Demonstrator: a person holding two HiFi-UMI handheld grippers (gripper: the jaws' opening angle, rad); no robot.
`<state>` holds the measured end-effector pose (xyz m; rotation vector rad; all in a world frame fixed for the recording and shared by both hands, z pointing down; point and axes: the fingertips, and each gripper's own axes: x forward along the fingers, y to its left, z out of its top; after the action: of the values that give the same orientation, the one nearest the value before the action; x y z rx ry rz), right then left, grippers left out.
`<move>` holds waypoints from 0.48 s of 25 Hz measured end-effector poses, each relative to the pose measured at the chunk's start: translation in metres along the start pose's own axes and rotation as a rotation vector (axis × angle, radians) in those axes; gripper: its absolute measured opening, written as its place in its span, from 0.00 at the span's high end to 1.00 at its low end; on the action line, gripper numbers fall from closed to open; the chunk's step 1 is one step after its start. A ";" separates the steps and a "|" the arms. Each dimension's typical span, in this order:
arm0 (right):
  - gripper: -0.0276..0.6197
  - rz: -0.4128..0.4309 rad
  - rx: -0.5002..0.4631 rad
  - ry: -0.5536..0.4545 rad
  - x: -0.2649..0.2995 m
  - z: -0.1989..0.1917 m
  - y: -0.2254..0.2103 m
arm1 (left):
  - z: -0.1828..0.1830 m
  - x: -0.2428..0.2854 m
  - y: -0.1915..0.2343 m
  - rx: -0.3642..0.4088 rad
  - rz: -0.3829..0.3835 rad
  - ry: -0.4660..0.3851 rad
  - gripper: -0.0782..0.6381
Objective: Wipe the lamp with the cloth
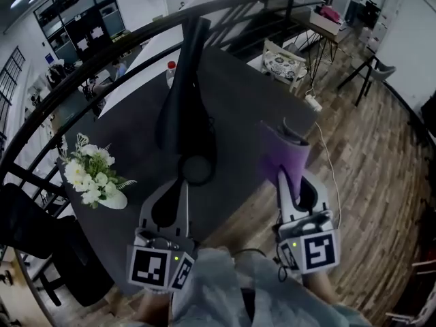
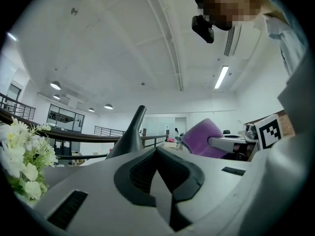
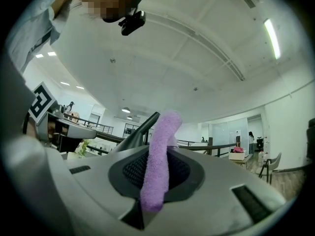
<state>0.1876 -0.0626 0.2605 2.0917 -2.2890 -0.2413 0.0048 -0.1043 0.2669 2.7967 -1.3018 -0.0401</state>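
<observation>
Right gripper view: purple cloth [image 3: 159, 156] between its jaws.

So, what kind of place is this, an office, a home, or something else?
Most likely an open office or lab, perhaps on an upper level: a black railing curves past the dark table, glass-walled rooms lie beyond it, and a strip light runs along the high white ceiling.
</observation>
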 end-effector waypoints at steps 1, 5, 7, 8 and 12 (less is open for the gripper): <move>0.88 -0.002 0.004 0.000 0.007 0.000 -0.002 | 0.000 0.001 0.004 0.003 0.010 0.001 0.88; 0.88 0.007 -0.005 -0.003 0.032 0.001 -0.007 | 0.000 0.000 0.019 0.010 0.056 0.003 0.88; 0.88 0.013 -0.019 -0.015 0.045 0.005 -0.011 | 0.002 0.001 0.026 0.006 0.077 -0.007 0.88; 0.88 0.015 -0.027 -0.022 0.053 0.007 -0.013 | 0.003 0.001 0.029 0.003 0.086 -0.013 0.88; 0.88 0.029 -0.042 -0.046 0.082 0.013 -0.020 | 0.006 0.006 0.039 0.007 0.137 -0.034 0.88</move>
<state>0.1978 -0.1443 0.2383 2.0522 -2.3168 -0.3373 -0.0215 -0.1341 0.2637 2.7165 -1.5005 -0.0780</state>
